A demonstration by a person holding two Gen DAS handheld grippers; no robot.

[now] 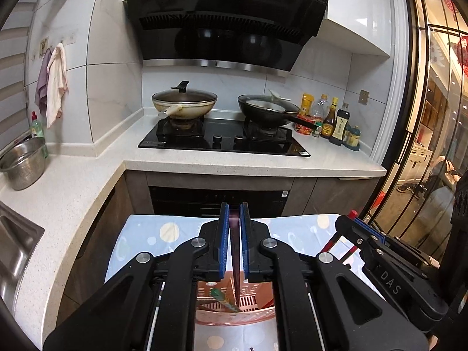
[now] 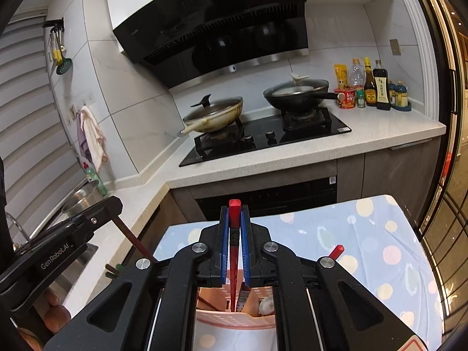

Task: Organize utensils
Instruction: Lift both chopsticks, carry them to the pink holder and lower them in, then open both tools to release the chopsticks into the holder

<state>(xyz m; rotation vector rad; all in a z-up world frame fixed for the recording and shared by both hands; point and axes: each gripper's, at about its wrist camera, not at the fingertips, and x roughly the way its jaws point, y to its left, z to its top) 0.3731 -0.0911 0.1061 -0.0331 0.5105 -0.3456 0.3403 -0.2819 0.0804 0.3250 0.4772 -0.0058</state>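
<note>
My left gripper (image 1: 234, 207) is shut on a dark brown chopstick (image 1: 235, 257) that hangs down into a pink slotted utensil basket (image 1: 234, 318). A green-tipped utensil (image 1: 223, 298) lies in the basket. My right gripper (image 2: 234, 210) is shut on a red chopstick (image 2: 235, 213), upright, with its lower end in the same pink basket (image 2: 234, 320). Another red chopstick (image 2: 335, 251) sticks out to the right. The left gripper also shows in the right wrist view (image 2: 114, 204), with the brown chopstick (image 2: 134, 239). The right gripper shows in the left wrist view (image 1: 349, 218).
The basket stands on a table with a blue dotted cloth (image 2: 365, 248). Beyond is a white counter (image 1: 204, 161) with a gas hob, two lidded pans (image 1: 184, 103) (image 1: 267, 108), sauce bottles (image 1: 336, 122), a steel colander (image 1: 23, 163) and a sink (image 1: 14, 248).
</note>
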